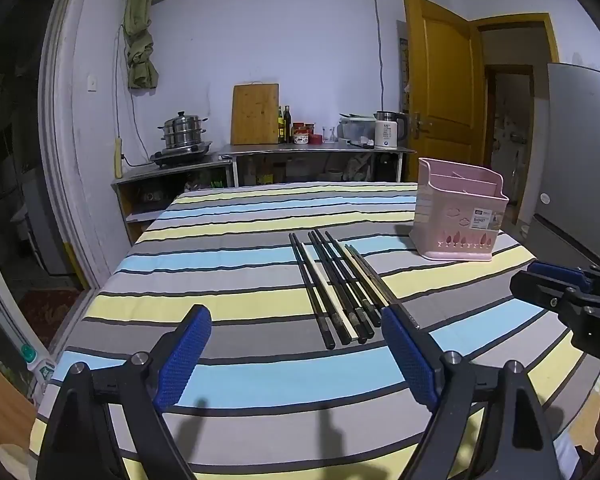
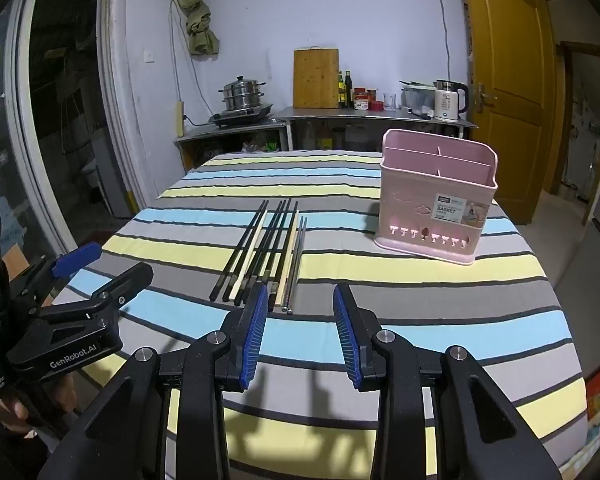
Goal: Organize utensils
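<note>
Several chopsticks, most black, a few pale, lie side by side on the striped tablecloth. A pink divided utensil basket stands upright to their right, its compartments bare as far as I can see. My left gripper hovers wide open just short of the chopsticks' near ends, nothing between its blue pads. My right gripper is open too, with a narrower gap, and holds nothing; its left pad overlaps the chopstick ends in the view. Each gripper shows at the edge of the other's view.
Behind the table a steel counter carries a steamer pot, a cutting board, bottles and a kettle. A yellow door stands open at the right. The table's edges drop off left and right.
</note>
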`<state>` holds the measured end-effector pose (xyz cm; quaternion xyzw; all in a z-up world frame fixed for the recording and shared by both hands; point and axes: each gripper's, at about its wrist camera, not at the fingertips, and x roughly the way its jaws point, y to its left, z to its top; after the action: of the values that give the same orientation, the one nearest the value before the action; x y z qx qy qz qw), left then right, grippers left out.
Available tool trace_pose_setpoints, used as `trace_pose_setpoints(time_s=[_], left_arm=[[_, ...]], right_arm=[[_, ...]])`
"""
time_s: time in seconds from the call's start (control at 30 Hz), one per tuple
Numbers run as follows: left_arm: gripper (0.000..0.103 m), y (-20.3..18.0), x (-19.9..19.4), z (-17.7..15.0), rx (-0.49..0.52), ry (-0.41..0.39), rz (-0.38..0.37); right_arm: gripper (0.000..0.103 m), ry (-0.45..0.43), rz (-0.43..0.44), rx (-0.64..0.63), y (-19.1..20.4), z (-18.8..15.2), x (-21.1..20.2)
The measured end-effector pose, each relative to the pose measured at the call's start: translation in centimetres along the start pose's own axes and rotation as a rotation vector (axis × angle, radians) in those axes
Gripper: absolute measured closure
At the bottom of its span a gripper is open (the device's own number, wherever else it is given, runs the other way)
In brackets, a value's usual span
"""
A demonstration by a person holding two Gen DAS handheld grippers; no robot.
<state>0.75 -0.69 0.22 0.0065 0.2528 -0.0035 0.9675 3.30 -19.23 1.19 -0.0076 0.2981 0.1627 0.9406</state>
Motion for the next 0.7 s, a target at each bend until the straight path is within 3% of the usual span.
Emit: trace_pose_setpoints(time_s=[0.7], left_arm=[[0.016, 0.25, -1.09, -0.63, 0.005, -0.008, -0.009]], right_arm=[[0.068, 0.0, 0.0, -0.001, 0.01, -0.09, 0.02]])
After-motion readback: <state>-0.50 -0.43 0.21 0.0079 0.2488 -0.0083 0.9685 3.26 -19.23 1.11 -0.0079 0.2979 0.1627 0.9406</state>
